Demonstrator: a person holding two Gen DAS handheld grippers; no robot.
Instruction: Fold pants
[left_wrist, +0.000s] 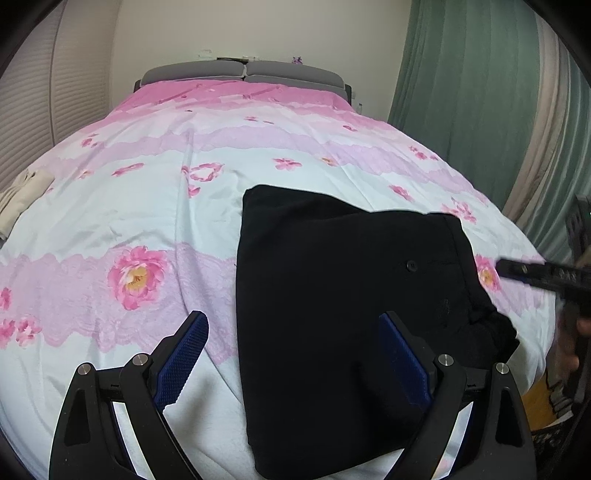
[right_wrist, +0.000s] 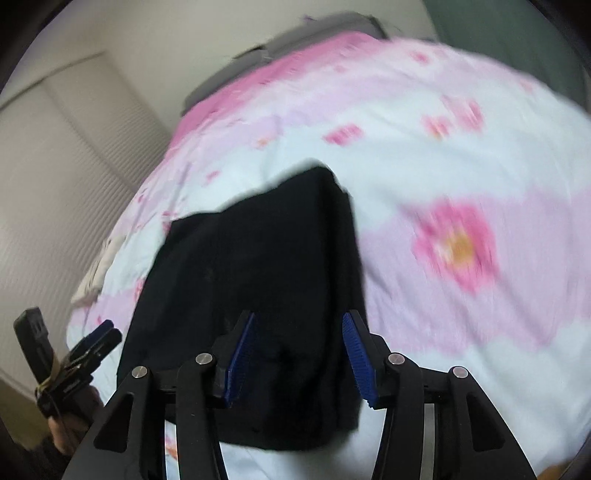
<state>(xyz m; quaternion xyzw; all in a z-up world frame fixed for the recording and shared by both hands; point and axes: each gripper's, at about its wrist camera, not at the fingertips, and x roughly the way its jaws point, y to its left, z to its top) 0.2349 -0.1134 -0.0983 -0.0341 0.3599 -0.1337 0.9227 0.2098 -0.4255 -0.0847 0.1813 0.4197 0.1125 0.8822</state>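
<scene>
Both our tongs (left_wrist: 293, 354) (right_wrist: 299, 356) gape empty over folded black pants (left_wrist: 332, 295) on the floral bed (left_wrist: 147, 206); green curtains (left_wrist: 461, 92) beside

I count one pair of black pants (left_wrist: 332, 295) on one bed (left_wrist: 110, 229). I hold two grippers, my left (left_wrist: 293, 354) and my right (right_wrist: 297, 354), two fingers each. There is one button (left_wrist: 411, 265) on the pants, one cream cloth (left_wrist: 22, 199) at the bed's edge, and, I think, two grey headboard cushions (left_wrist: 243, 72), though they look small from here.
</scene>
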